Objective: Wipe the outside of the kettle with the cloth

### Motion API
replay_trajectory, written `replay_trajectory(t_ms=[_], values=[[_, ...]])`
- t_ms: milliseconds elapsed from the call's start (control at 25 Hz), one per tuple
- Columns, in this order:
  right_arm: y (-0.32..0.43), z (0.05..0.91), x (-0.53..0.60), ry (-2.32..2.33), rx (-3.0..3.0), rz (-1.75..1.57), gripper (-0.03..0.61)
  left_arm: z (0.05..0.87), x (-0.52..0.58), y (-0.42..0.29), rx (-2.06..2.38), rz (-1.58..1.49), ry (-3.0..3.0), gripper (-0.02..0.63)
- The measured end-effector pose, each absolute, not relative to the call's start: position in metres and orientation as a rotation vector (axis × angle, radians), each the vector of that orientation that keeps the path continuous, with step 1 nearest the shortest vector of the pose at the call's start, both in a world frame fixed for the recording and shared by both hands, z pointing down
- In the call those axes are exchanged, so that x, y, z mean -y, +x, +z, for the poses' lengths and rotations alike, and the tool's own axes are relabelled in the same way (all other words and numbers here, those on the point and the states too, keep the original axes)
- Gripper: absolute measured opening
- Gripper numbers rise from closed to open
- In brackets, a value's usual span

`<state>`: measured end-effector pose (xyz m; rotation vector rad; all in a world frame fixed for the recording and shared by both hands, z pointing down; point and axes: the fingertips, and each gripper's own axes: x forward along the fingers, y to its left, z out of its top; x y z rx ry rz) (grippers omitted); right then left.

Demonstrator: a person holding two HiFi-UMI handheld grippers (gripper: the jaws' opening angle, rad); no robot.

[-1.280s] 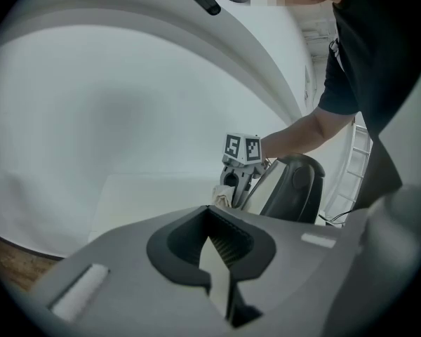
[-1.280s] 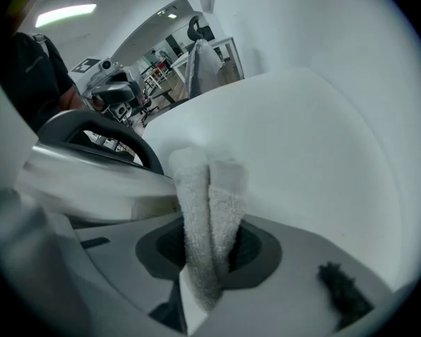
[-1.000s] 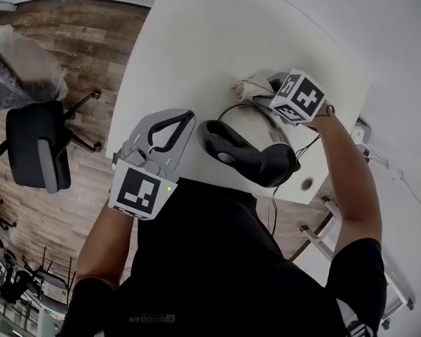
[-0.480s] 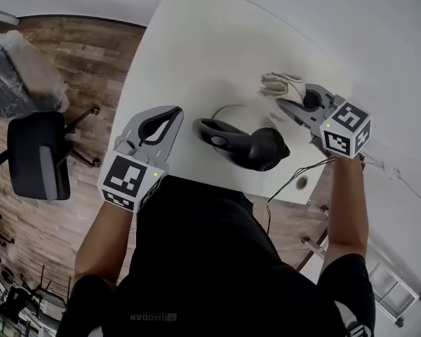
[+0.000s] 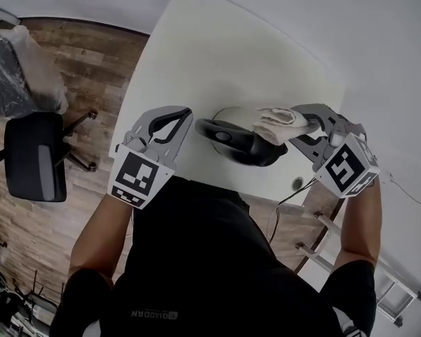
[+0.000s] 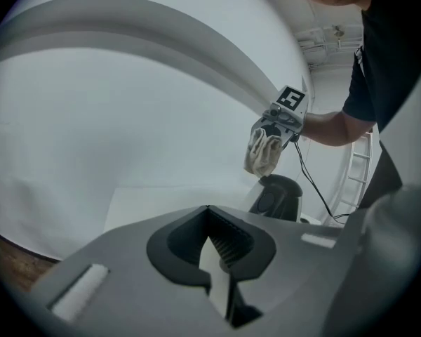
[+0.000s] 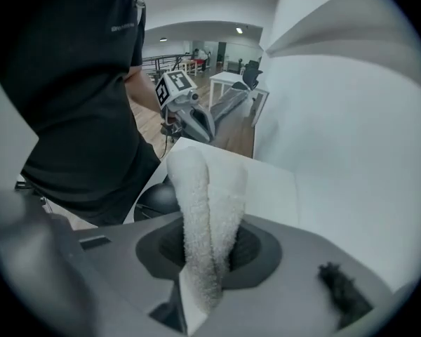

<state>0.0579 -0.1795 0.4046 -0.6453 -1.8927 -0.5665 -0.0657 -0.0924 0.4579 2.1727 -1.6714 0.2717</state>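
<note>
The kettle (image 5: 237,140), a silver body under a black lid and handle, stands near the front edge of the white table (image 5: 217,48). My right gripper (image 5: 307,123) is shut on a folded white cloth (image 5: 279,121), which lies against the right end of the kettle's black top. In the right gripper view the cloth (image 7: 205,209) sticks up from between the jaws, with the kettle's dark top (image 7: 156,199) below it. My left gripper (image 5: 184,113) hovers shut and empty just left of the kettle, apart from it. The left gripper view shows the kettle (image 6: 278,196) with the cloth (image 6: 264,153) above it.
A black cable (image 5: 286,196) hangs off the table's front edge by a round hole (image 5: 297,183). A black office chair (image 5: 34,157) and a plastic-wrapped bundle (image 5: 14,69) stand on the wooden floor at the left. A white wall runs along the right.
My right gripper has carried the cloth from the kettle's far side round to the right, and now holds it against the kettle's right end. The left gripper has barely moved.
</note>
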Motion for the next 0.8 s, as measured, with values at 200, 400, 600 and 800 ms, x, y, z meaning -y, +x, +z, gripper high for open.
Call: replay_trajectory(t_ms=[200,400,600,800], values=[[0.039,0.422,0.167,-0.759,1.753,-0.631,0.094,0.466,0.077,-0.066,1.668,0.301,2.189,0.008],[0.027,0.445,0.164,-0.841,1.650,-0.641,0.094,0.482,0.064,-0.060,1.638,0.298,2.166,0.008],[0.023,0.466,0.163,-0.930,1.512,-0.674,0.094,0.481,0.062,-0.058,1.632,0.300,2.166,0.008],[0.004,0.502,0.158,-1.038,1.415,-0.650,0.094,0.489,0.057,-0.065,1.633,0.285,2.147,0.008]])
